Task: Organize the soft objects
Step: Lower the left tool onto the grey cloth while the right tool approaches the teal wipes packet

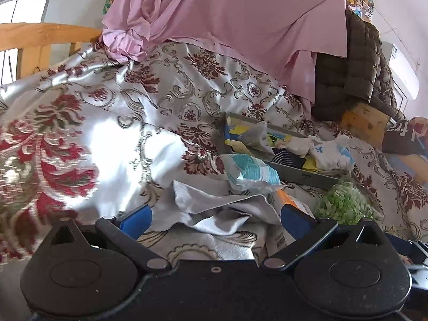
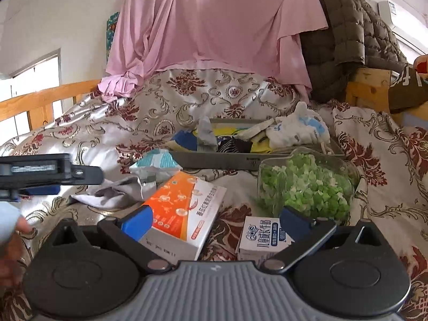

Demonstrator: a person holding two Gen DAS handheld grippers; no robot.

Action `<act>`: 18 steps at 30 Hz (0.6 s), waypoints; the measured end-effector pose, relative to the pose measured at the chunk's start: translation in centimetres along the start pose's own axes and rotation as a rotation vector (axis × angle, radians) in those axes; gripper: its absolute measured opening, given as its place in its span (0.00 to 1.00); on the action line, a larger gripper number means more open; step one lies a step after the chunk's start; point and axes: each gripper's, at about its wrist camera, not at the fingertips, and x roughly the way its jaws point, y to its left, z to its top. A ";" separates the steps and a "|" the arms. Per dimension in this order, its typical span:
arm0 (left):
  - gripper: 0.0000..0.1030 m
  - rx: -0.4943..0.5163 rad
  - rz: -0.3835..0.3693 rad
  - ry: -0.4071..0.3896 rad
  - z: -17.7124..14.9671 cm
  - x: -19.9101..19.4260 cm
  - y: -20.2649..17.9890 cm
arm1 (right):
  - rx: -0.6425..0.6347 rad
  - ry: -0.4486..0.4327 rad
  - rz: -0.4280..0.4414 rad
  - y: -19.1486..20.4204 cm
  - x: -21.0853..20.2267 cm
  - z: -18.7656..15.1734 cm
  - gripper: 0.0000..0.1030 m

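Note:
My left gripper (image 1: pixel 215 220) is open and hovers low over a crumpled grey cloth (image 1: pixel 214 203) on the floral bed cover, its blue fingertips on either side of the cloth. Beyond the cloth lie a teal-and-white soft packet (image 1: pixel 251 172) and a grey tray (image 1: pixel 307 178) with socks and small white garments (image 1: pixel 331 152) in it. My right gripper (image 2: pixel 216 222) is open with nothing held, above an orange-and-white box (image 2: pixel 184 206) and a small milk carton (image 2: pixel 263 236). The same grey cloth (image 2: pixel 115 191), packet (image 2: pixel 155 163) and tray (image 2: pixel 214 160) show farther off.
A clear jar of green paper stars (image 2: pixel 307 184) lies in front of the tray. A pink sheet (image 2: pixel 214 21) hangs at the back beside a brown quilted jacket (image 2: pixel 342 32). A wooden bed rail (image 1: pixel 40 37) runs at the left. A person's hand (image 2: pixel 10 230) is at the lower left.

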 end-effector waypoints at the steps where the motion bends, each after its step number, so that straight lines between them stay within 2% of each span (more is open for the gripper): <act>1: 0.99 -0.006 0.000 0.003 0.1 0.6 -0.1 | 0.007 0.000 -0.002 -0.1 0.0 0.0 1.00; 8: 0.99 -0.084 0.005 0.066 0.3 4.9 0.1 | 0.020 0.015 -0.025 -0.5 0.6 -0.4 1.00; 12: 0.99 -0.145 0.007 0.053 -0.4 6.2 0.9 | 0.012 0.029 -0.029 -0.4 1.0 -0.5 1.00; 18: 0.99 -0.081 -0.001 0.006 -1.5 6.5 0.3 | 0.023 0.042 -0.048 -0.6 1.6 0.3 1.00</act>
